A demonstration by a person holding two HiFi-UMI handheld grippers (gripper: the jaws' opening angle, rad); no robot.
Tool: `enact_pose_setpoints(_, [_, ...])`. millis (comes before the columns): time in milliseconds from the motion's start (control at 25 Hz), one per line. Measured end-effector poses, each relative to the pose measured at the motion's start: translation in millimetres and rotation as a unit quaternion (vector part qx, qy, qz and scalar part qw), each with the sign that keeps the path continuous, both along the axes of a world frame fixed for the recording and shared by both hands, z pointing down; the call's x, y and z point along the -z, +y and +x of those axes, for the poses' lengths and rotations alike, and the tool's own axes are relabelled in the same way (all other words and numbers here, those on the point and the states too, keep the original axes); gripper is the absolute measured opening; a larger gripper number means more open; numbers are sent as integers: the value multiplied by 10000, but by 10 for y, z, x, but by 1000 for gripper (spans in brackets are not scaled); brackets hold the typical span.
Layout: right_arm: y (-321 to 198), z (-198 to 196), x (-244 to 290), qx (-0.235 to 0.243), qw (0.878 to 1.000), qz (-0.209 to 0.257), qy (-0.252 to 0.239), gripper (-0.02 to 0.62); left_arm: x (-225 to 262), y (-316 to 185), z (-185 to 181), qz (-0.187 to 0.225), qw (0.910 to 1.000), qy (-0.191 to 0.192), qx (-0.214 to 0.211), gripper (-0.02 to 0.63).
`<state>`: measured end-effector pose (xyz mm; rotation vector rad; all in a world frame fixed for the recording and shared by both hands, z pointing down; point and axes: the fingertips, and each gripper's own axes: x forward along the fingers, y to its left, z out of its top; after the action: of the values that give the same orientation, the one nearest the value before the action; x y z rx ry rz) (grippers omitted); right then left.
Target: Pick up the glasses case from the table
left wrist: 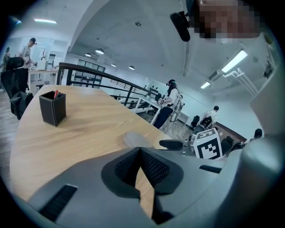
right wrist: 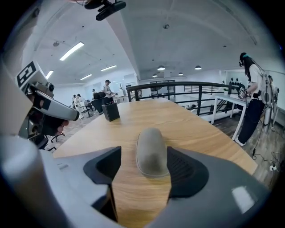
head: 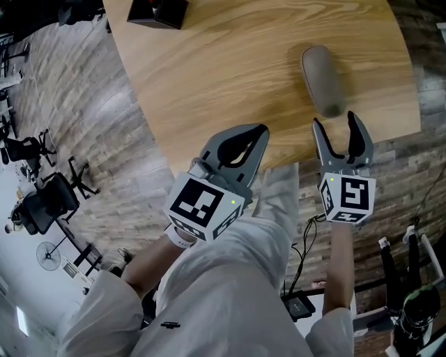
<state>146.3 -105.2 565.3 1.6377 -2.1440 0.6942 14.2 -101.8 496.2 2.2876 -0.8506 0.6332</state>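
Observation:
A grey, oblong glasses case (head: pixel 322 80) lies on the round wooden table (head: pixel 230 63), near its front right edge. My right gripper (head: pixel 336 123) hovers just short of the case's near end, jaws open and pointing along its length. In the right gripper view the case (right wrist: pixel 152 152) sits in the gap of the right gripper (right wrist: pixel 147 169), and neither pad touches it. My left gripper (head: pixel 259 132) is over the table's front edge to the left, shut and empty. The left gripper view shows its tips (left wrist: pixel 140 153) meeting, with the case (left wrist: pixel 136 139) beyond them.
A black pen holder (head: pixel 159 12) stands at the table's far side, also seen as the pen holder (right wrist: pixel 111 111). The table edge (head: pixel 167 157) curves close under both grippers. Office chairs (head: pixel 42 199) stand on the floor at left. A railing (right wrist: pixel 187 87) and several people are behind.

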Motion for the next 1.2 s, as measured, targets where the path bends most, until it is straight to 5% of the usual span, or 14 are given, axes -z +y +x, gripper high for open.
enact_pose_setpoints(1200, [-293, -41, -680, 473, 9979, -371, 244, 370, -571, 12, -73, -352, 9990, 17, 285, 6])
